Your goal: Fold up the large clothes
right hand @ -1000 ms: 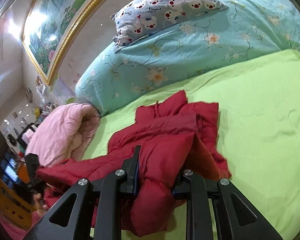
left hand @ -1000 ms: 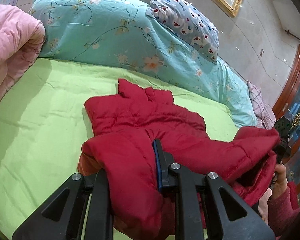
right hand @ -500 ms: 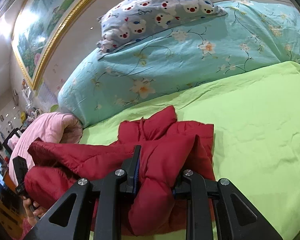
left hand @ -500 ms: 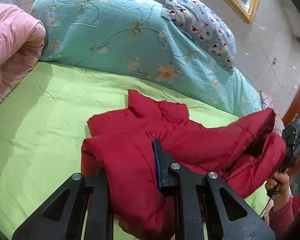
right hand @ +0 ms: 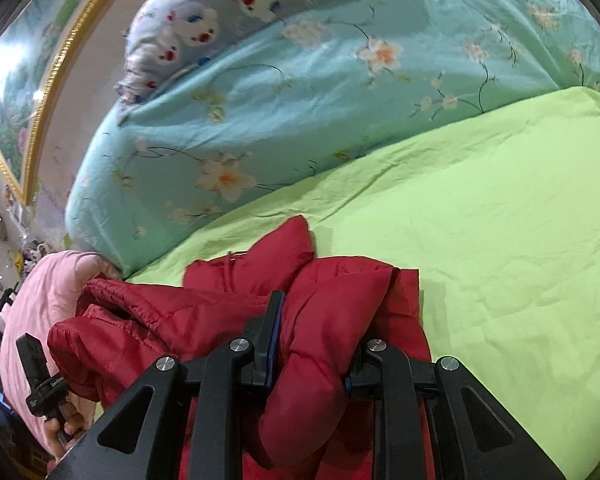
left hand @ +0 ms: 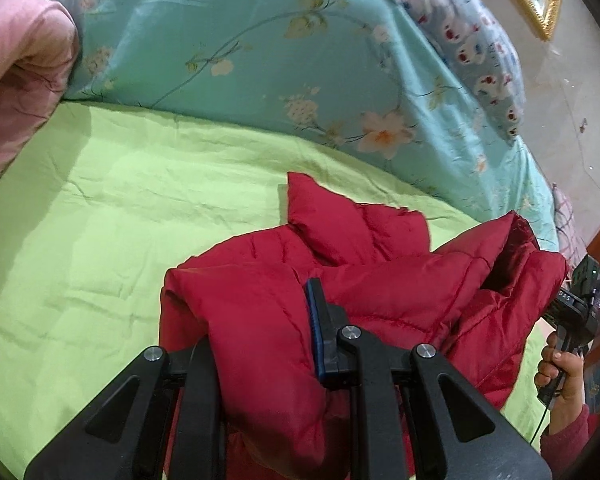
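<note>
A red padded jacket (left hand: 360, 248) lies bunched on the lime green bed sheet (left hand: 120, 208). My left gripper (left hand: 256, 320) is shut on a thick fold of it, and the left finger is buried under the cloth. In the right wrist view the same jacket (right hand: 260, 272) fills the lower middle, with my right gripper (right hand: 312, 340) shut on another fold of it. The span of jacket between the two grippers hangs lifted off the sheet. A hand holding the right gripper's handle (left hand: 560, 364) shows at the edge of the left wrist view. The left gripper's handle (right hand: 40, 376) shows at the lower left of the right wrist view.
A turquoise floral duvet (left hand: 260, 60) is piled along the far side of the bed, with a grey bear-print pillow (left hand: 480, 52) on top. A pink quilt (left hand: 16, 72) is rolled at the left. A gold-framed picture (right hand: 24, 92) hangs on the wall.
Both grippers carried their folds of the jacket forward toward the duvet and lower. The lifted half now lies over the flat half, hiding most of it.
</note>
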A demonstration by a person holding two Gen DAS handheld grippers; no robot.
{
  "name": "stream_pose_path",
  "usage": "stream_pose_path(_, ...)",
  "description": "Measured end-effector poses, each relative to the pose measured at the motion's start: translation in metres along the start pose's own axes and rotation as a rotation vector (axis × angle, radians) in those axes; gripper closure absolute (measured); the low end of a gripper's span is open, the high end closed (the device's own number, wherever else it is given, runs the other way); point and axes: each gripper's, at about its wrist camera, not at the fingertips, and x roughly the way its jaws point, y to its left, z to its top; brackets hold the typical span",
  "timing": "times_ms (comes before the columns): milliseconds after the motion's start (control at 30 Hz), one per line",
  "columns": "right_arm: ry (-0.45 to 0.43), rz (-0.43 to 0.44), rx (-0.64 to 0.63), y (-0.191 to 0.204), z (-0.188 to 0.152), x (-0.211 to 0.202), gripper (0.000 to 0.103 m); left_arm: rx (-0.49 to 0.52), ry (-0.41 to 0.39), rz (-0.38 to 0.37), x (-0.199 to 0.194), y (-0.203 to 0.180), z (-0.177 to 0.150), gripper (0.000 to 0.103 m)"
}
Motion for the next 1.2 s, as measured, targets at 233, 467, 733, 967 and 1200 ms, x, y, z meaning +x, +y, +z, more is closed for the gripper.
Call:
stream_pose_path(233, 0.015, -0.016, 0.060, -0.014, 0.009, 0.042, 0.080, -0.066, 0.041, -0.018, 0.037, 0.021, 0.013, 0.087)
stream_pose_path(467, 0.032, -0.037, 0.040, -0.014, 0.013, 0.068, 0.079, -0.080, 0.062, -0.046, 0.053, 0.033, 0.015, 0.085)
stream_pose_path(733, 0.065, -0.026, 0.122, -0.028, 0.018, 0.091, 0.078, -0.098, 0.109, -0.112, 0.059, 0.047, 0.028, 0.085)
stream_pose_path(967, 0.078, -0.009, 0.130, -0.028, 0.023, 0.103, 0.078, -0.039, 0.108, -0.161, 0.043, 0.052, 0.026, 0.082)
stream_pose_path(1200, 0.086, 0.017, 0.162, -0.030, 0.025, 0.107, 0.078, -0.060, 0.111, -0.231, 0.024, 0.064, 0.029, 0.078)
